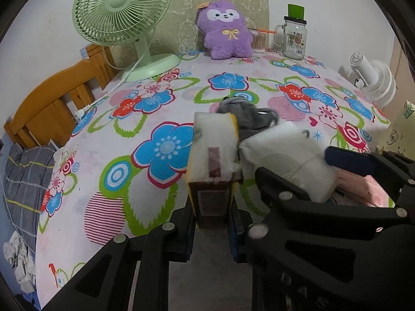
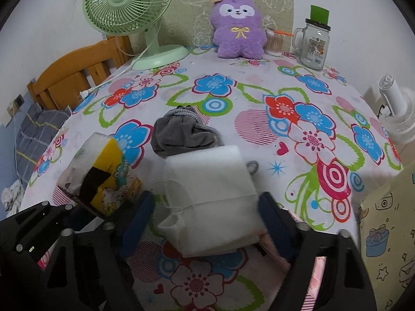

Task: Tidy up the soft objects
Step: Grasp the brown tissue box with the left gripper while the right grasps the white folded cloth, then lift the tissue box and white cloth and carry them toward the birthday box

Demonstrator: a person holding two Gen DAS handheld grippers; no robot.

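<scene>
My left gripper (image 1: 211,215) is shut on a yellow-and-brown tissue pack (image 1: 214,142), holding its near end just above the flowered tablecloth (image 1: 145,181). The same tissue pack (image 2: 103,176) shows at the left of the right wrist view. My right gripper (image 2: 207,202) stands open around a white tissue pack (image 2: 210,194). The left finger (image 2: 140,215) stays slightly off it and the right finger (image 2: 269,215) sits at its edge. A grey drawstring pouch (image 2: 181,134) lies just beyond both packs. A purple plush toy (image 2: 238,31) sits upright at the far edge.
A green desk fan (image 2: 129,7) stands far left, its cord trailing off the table. A glass jar (image 2: 313,46) and a cup of cotton swabs (image 2: 273,42) stand far right. A pink pack (image 1: 363,189) lies beneath my right gripper. A white fan (image 2: 396,108) and a paper bag (image 2: 384,233) are off the right edge.
</scene>
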